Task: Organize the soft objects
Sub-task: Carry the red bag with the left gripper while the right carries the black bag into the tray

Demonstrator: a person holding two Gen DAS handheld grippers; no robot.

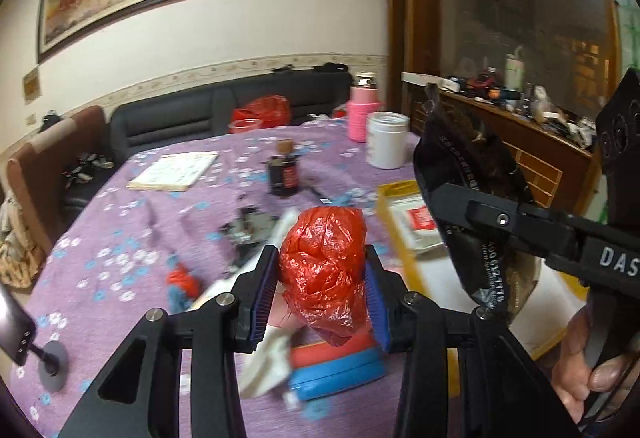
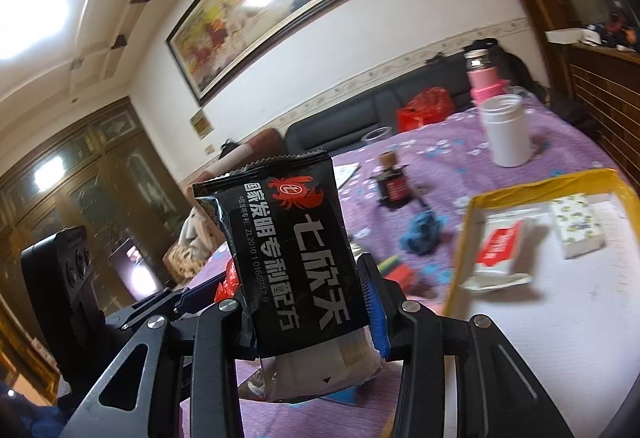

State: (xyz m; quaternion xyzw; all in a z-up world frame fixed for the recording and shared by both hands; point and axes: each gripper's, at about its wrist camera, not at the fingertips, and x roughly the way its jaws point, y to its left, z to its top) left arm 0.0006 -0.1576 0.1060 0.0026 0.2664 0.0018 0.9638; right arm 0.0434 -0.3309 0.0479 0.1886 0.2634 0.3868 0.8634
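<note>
In the left wrist view my left gripper [image 1: 322, 290] is shut on a crumpled red plastic bag [image 1: 324, 266], held above the purple flowered tablecloth [image 1: 120, 238]. To the right, a hand [image 1: 580, 370] holds my right gripper [image 1: 452, 198], which pinches a black foil packet [image 1: 472, 166]. In the right wrist view my right gripper [image 2: 308, 302] is shut on that black packet [image 2: 292, 246], upright, with white print and a red crab logo. The left gripper [image 2: 216, 286] shows at lower left with a bit of the red bag [image 2: 229, 280]. A yellow-rimmed tray [image 2: 532, 178] lies to the right.
The tray [image 1: 390, 194] holds tissue packs [image 2: 500, 250]. On the table stand a pink flask [image 1: 362, 114], a white jar [image 1: 387, 140], a dark bottle [image 1: 285, 174] and a booklet [image 1: 176, 170]. A blue-and-red box [image 1: 336, 370] lies below the left gripper. A dark sofa [image 1: 200, 110] runs behind.
</note>
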